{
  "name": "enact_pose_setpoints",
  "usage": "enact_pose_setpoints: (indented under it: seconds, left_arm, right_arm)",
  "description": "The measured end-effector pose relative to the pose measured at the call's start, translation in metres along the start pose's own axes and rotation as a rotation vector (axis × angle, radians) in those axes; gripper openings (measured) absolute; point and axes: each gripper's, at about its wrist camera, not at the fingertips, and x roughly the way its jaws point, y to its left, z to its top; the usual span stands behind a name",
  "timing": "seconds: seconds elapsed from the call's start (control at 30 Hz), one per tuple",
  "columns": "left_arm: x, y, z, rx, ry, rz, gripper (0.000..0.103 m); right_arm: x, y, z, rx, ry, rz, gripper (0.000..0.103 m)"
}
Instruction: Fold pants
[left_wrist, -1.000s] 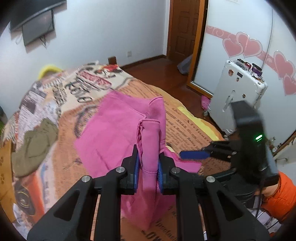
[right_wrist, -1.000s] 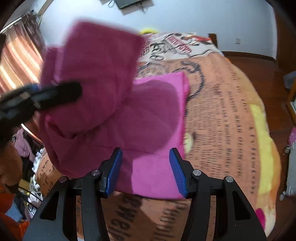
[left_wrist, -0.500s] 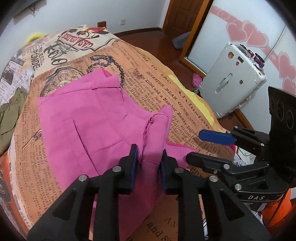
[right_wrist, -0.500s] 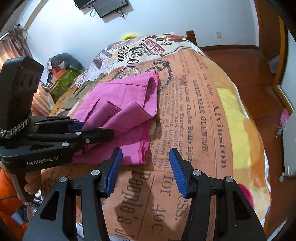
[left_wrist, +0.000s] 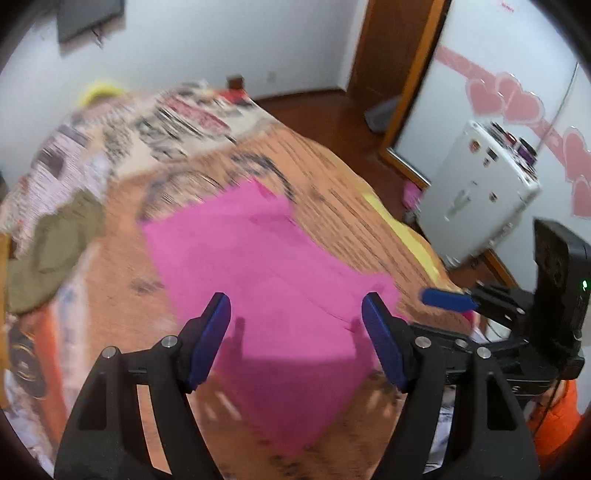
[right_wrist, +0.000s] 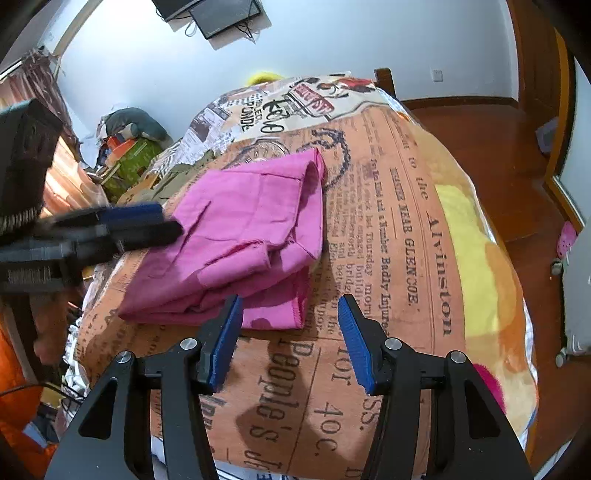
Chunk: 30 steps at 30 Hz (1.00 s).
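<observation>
Both pairs of blue-padded fingers are standing wide apart and holding nothing. On the left gripper the jaws are hanging over the bright pink cotton pants, with no cloth between them. On the right gripper the jaws are waiting just before the near hem, also without touching it. The pants are lying folded into a thick packet of several layers on the orange newspaper-print bedspread, near its front edge. I judge that the fold is almost finished, so neither gripper needs to grip now. An olive-green garment is lying apart on the bed, and a white hard suitcase is standing beside it.
</observation>
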Motion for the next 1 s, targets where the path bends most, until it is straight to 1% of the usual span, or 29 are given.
enact_pose_setpoints:
  seconds: [0.1,0.17,0.23,0.33,0.43,0.5,0.57,0.67,0.73,0.83,0.93,1.0]
  left_arm:
    - [-0.006,0.027,0.013,0.003,-0.030,0.089,0.073]
    - [0.001,0.048,0.022,0.001,-0.023,0.140,0.073]
    - [0.012,0.065,0.028,-0.007,-0.002,0.161,0.073]
    - [0.040,0.088,0.037,-0.014,0.053,0.191,0.073]
    - [0.072,0.102,0.043,0.015,0.098,0.230,0.073]
    - [0.092,0.109,0.044,0.026,0.125,0.230,0.073]
    - [0.108,0.115,0.043,0.028,0.154,0.194,0.074]
    - [0.120,0.130,0.039,0.015,0.165,0.152,0.080]
    - [0.119,0.138,0.034,0.012,0.153,0.143,0.080]
    - [0.112,0.152,0.024,0.004,0.137,0.156,0.081]
    - [0.101,0.171,0.013,-0.055,0.144,0.163,0.081]
    - [0.090,0.176,0.001,-0.066,0.134,0.183,0.081]
  right_arm:
    - [-0.001,0.006,0.002,-0.014,-0.007,0.009,0.050]
    - [0.001,0.010,0.003,-0.020,-0.006,0.018,0.050]
    - [0.006,0.015,0.003,-0.026,0.002,0.027,0.050]
    - [0.019,0.019,0.002,-0.033,0.031,0.032,0.050]
    - [0.037,0.019,-0.001,-0.026,0.081,0.031,0.050]
    - [0.049,0.016,-0.004,-0.018,0.103,0.034,0.051]
    - [0.050,0.013,-0.003,-0.011,0.100,0.037,0.055]
    - [0.051,0.005,0.001,-0.005,0.104,0.015,0.056]
    - [0.054,0.000,0.004,0.000,0.108,0.005,0.056]
    - [0.059,-0.008,0.011,-0.001,0.112,-0.027,0.056]
    - [0.064,-0.015,0.021,0.004,0.111,-0.056,0.056]
    - [0.066,-0.019,0.029,0.003,0.102,-0.070,0.056]
